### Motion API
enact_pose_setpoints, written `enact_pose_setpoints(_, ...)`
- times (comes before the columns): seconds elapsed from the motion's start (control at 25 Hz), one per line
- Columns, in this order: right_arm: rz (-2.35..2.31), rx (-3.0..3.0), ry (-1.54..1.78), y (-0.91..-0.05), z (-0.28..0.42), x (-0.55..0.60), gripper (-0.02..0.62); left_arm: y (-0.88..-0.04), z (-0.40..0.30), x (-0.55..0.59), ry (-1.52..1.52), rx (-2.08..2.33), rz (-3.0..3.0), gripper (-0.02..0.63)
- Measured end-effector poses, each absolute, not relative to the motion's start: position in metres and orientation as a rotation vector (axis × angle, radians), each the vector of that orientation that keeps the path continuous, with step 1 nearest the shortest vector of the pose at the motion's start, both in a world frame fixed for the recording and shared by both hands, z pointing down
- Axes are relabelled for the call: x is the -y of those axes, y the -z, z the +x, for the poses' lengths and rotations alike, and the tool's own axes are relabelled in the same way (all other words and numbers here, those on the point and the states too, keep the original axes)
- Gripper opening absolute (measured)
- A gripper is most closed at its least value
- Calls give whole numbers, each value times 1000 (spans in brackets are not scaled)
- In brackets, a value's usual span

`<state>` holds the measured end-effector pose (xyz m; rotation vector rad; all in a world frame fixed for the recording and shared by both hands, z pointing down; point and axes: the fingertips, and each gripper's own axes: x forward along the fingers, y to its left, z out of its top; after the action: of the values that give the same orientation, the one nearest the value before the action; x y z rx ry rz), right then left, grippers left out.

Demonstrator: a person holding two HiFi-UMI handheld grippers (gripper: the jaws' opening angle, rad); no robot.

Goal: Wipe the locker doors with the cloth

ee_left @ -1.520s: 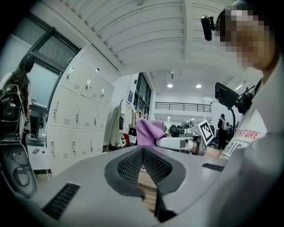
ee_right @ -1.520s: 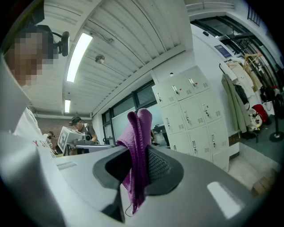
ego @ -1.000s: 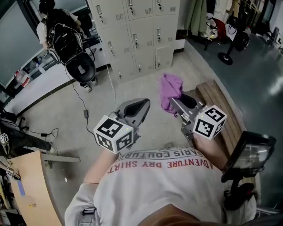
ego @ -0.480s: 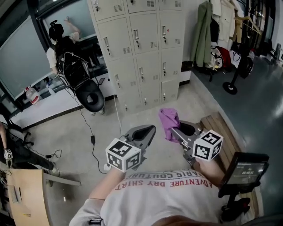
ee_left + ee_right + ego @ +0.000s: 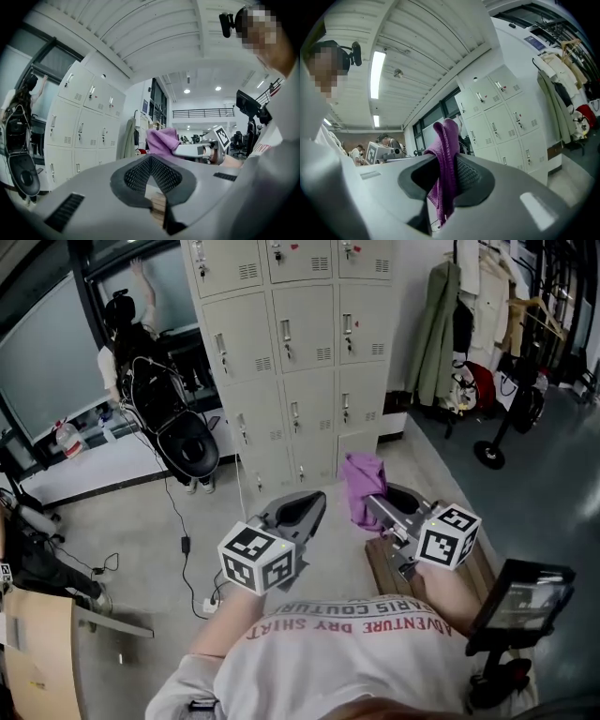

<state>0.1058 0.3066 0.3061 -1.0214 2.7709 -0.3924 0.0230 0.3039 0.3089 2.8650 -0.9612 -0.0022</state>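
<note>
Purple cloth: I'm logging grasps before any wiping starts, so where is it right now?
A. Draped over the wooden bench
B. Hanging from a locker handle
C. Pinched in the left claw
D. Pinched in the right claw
D: the right gripper view shows the purple cloth clamped between the jaws of the right claw, while the left claw is closed with nothing in it.

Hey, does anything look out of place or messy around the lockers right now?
Nothing looks damaged or spilled. The locker doors all sit shut and level. The only loose thing is a black cable trailing across the floor. The purple cloth hangs pinched in the right tool.
</note>
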Motion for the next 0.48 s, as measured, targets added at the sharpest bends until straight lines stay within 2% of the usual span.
enact_pose_setpoints(0.48,-962,-2748,416,-307,106,-191,72,-321,17,-192,-8,1020,2813,2)
